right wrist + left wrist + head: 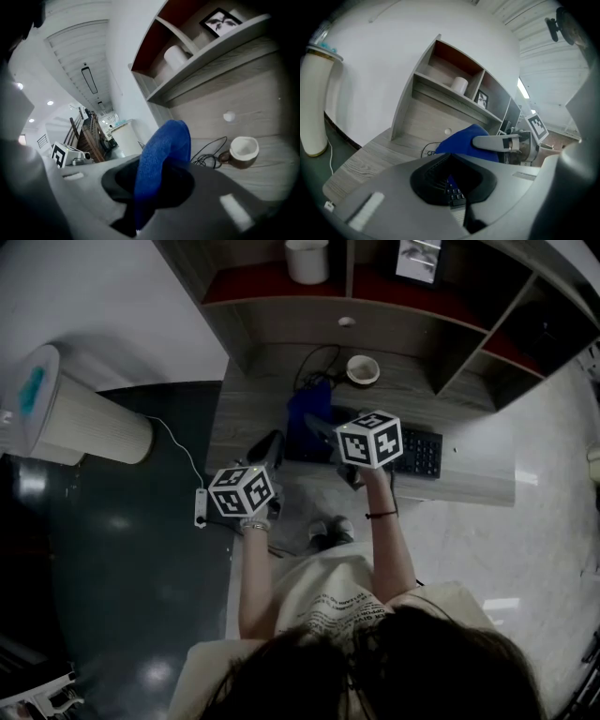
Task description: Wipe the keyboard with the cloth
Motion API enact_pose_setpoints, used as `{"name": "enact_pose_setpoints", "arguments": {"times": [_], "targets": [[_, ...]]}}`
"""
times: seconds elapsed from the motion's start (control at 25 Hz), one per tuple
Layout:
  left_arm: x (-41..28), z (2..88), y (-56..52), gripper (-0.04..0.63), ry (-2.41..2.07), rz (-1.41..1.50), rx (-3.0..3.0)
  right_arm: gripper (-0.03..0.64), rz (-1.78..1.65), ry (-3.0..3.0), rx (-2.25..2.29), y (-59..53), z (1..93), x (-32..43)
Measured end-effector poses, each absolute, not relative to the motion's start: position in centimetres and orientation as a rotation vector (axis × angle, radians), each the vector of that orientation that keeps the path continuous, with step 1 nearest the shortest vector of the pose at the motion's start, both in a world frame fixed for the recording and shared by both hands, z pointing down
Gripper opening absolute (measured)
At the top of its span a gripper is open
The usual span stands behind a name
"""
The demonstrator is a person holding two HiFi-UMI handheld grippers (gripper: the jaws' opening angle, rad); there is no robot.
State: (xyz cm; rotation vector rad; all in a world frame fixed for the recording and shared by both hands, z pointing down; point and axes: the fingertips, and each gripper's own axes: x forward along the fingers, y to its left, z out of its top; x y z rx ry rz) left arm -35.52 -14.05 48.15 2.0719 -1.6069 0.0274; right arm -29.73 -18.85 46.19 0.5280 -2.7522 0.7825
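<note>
Right claw [143, 201] is clenched on the soft, light cloth [164, 150], over the left part of the keyboard [420, 452] on the desk [253, 399]. Left claw [457, 204] pinches the keyboard's end, probably a sensible hold: it looks stiff but may slide.

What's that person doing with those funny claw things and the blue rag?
A person sitting at a grey wooden desk is cleaning a black keyboard. The right gripper is clamped on a bunched-up blue cloth and holds it over the keyboard's left part. The left gripper has closed on the keyboard's left end, probably to keep it steady. A brown cup stands behind them, touched by neither gripper.
</note>
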Motion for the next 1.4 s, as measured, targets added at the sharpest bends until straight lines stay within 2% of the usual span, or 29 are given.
{"name": "enact_pose_setpoints", "arguments": {"times": [0.52, 1.4], "targets": [[-31.5, 37.9, -16.0, 0.003, -1.589, -0.050, 2.384, 0.060, 0.611, -2.925, 0.633, -20.3, 38.3, -23.4], [-28.0, 36.9, -16.4, 0.003, -1.509, -0.025, 2.483, 0.058, 0.512, -2.977, 0.612, -19.7, 36.2, -21.7]]}}
